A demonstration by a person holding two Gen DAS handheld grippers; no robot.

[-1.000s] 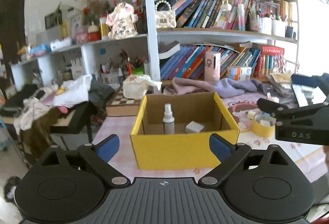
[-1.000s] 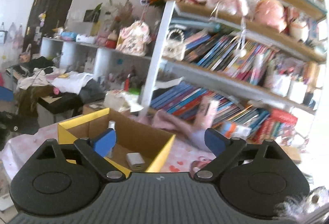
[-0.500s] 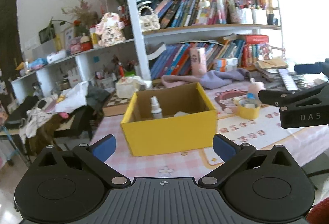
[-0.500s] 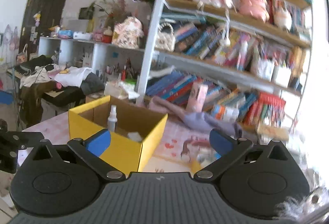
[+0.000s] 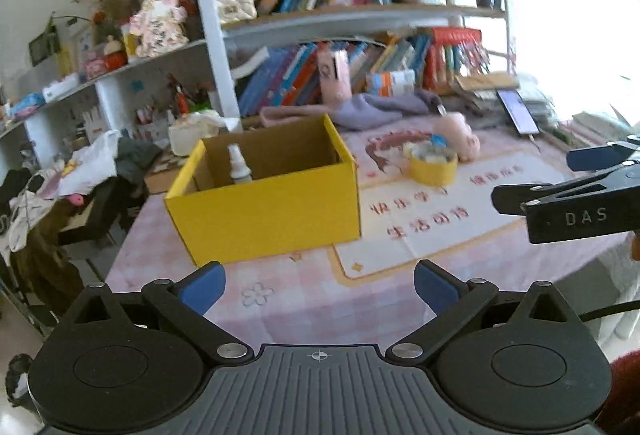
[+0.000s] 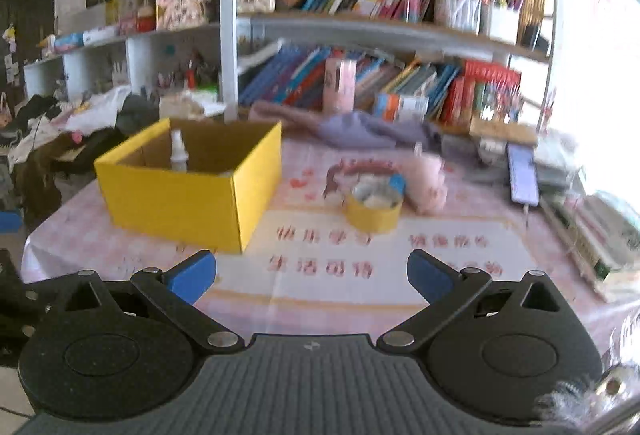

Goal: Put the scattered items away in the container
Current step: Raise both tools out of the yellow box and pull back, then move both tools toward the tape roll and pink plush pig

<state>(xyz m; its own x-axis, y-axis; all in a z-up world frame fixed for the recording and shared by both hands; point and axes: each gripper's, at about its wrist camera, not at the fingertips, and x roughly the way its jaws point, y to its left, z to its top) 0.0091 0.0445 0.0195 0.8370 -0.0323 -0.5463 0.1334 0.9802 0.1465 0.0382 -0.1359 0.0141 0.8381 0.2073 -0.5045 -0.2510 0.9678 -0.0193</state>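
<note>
A yellow cardboard box (image 5: 268,211) (image 6: 180,199) stands open on the pink table with a white spray bottle (image 5: 239,165) (image 6: 178,151) upright inside. To its right sit a yellow tape roll (image 5: 432,167) (image 6: 374,211) with small items in its hole and a pink pig toy (image 5: 460,135) (image 6: 428,183) behind it. My left gripper (image 5: 320,285) is open and empty, near the table's front edge. My right gripper (image 6: 312,273) is open and empty, low over the printed mat; it also shows at the right of the left wrist view (image 5: 568,195).
A printed paper mat (image 6: 360,255) lies under the roll. A purple cloth (image 6: 372,131), a phone (image 6: 522,179) and stacked books (image 6: 592,235) lie at the back and right. Bookshelves (image 6: 380,31) stand behind. A cluttered chair (image 5: 80,187) stands left of the table.
Both grippers have pulled back from the box and tilted down toward the table; the right one swung right, bringing the tape roll and pig toy into view. Both stayed open.
</note>
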